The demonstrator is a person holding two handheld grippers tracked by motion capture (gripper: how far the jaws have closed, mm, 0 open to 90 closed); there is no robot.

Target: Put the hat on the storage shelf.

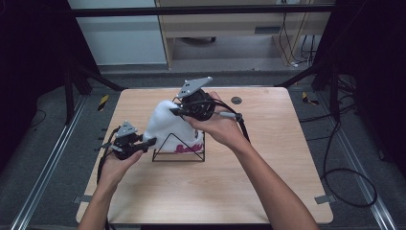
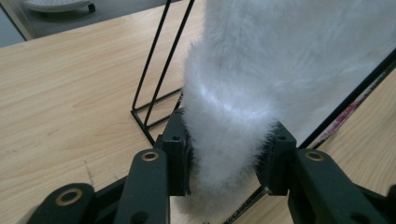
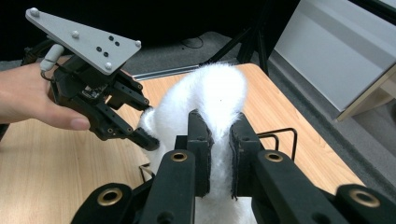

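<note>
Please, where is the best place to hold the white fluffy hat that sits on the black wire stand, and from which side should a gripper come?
Probably grip the white fluffy hat by a pinched fold of its soft edge, coming from the side, clear of the black wire stand. The pile bunches easily: the left gripper pinches the lower left edge, the right gripper a fold at the top.

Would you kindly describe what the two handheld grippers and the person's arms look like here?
Both grippers are black. The left gripper and right gripper each carry a grey three-cornered plate studded with small knobs and dark screws. Brass-coloured rings sit at the linkage joints of the two flat-padded jaws. Black cables trail from each. The forearms are bare: no sleeves or gloves visible.
</note>
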